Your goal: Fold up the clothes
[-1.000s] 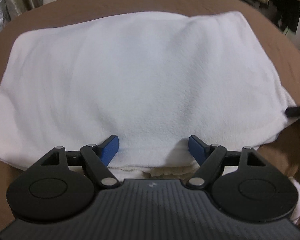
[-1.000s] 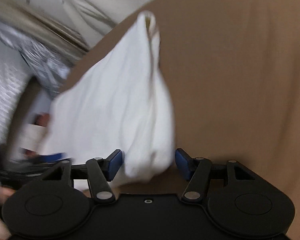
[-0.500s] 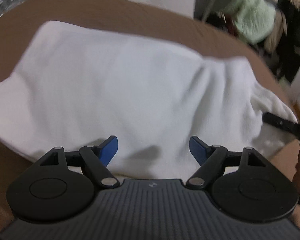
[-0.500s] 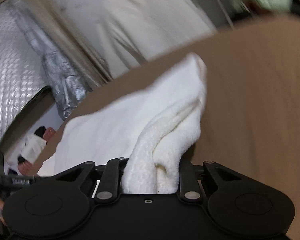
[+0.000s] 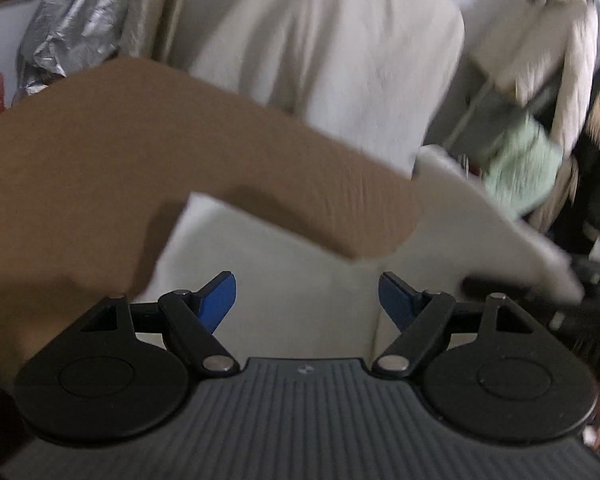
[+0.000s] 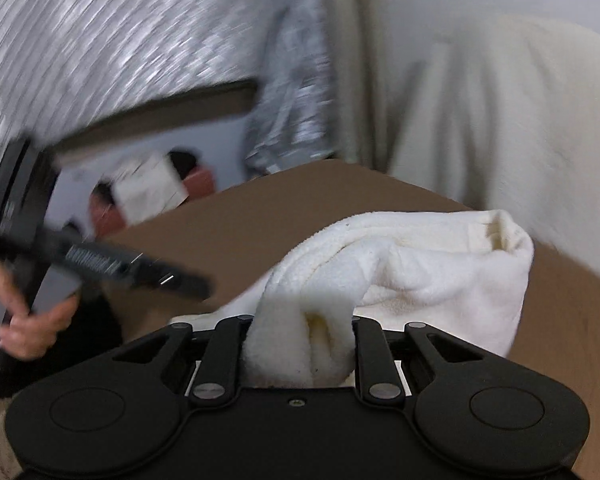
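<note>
A white fleece garment [image 5: 260, 256] lies on the brown-covered table [image 5: 120, 160]. One end of it [image 5: 480, 220] is lifted off the table at the right. My left gripper [image 5: 306, 294] hovers above the garment, open, with nothing between its blue pads. In the right wrist view my right gripper [image 6: 300, 344] is shut on a bunched fold of the garment [image 6: 420, 272], and the cloth hides its fingertips. The left gripper [image 6: 140, 272] and the hand [image 6: 32, 320] holding it show blurred at the left of that view.
A cream cloth [image 5: 320, 60] hangs behind the table. Silver foil sheeting [image 5: 72, 20] is at the back left, also seen as foil [image 6: 100, 40] in the right wrist view. Hanging clothes and a pale green item [image 5: 520, 168] crowd the right side.
My right gripper closed on the garment's edge and lifted it up and across. My left gripper rose and tilted away from the cloth, staying open.
</note>
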`<state>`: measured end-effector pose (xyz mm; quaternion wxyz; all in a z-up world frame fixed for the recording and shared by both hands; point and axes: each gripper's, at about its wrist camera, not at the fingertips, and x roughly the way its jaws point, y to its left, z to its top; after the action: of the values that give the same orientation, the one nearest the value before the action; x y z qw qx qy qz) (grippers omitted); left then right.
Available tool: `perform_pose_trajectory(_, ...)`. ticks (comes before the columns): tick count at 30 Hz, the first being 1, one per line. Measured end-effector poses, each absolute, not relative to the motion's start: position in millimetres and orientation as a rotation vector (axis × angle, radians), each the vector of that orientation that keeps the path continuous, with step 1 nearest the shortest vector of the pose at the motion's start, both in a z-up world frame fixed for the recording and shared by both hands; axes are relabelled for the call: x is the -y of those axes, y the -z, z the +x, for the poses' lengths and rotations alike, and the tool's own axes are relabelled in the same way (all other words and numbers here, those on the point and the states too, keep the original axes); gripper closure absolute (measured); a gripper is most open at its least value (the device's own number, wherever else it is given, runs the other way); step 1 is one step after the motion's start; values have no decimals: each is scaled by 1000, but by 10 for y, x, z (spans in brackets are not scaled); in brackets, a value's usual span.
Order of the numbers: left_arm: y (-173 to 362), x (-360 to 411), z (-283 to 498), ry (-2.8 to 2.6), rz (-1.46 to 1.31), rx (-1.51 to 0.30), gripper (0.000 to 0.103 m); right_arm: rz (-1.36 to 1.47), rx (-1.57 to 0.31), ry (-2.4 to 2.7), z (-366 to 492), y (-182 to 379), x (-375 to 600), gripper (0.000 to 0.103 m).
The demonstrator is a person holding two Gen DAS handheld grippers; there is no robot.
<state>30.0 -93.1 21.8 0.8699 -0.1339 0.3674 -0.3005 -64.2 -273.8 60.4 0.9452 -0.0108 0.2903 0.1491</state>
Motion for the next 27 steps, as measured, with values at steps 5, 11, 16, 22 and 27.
perform_pose_trajectory(5, 386, 315, 585, 544, -474, -844, 26, -91, -657, -396, -293, -336, 2191, 81)
perform_pose_trajectory(11, 906, -83, 905, 512, -696, -953, 26, -108, -721, -462, -3, 284, 1815, 81)
perform_pose_trajectory(16, 951, 31, 951, 636, -656, -935, 26, -95, -714, -526, 14, 496, 1829, 81)
perform_pose_trajectory(22, 983, -193, 883, 636, -718, -885, 26, -25, -646, -546, 39, 279, 1877, 81)
perform_pose_trajectory(27, 1057, -314, 881, 659, -820, -885, 26, -108, -766, -504, 276, 412, 1598, 75)
